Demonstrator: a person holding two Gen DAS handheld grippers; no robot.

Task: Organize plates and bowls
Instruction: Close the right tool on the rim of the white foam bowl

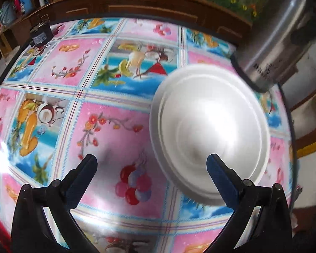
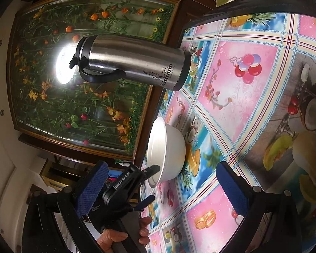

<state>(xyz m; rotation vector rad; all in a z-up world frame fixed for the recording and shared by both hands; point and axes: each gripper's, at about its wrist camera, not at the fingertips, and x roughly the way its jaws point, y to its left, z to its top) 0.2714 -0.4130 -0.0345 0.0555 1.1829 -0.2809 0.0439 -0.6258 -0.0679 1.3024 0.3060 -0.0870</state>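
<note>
The white bowl (image 2: 167,149) sits on the counter (image 2: 252,109) near its edge, beside the steel flask (image 2: 134,61). The left gripper (image 1: 151,170) hangs over it, jaws apart and empty; the right gripper (image 2: 162,187) is likewise spread, holding nothing. A careless nudge could push the bowl off the edge or knock the flask. Blur hides whether plates lie stacked beneath the bowl.

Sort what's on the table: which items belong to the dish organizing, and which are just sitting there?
Job items:
white bowl
left hand-held gripper, open at its rim

Just sitting there:
steel thermos jug
small dark jar at the far table edge
</note>
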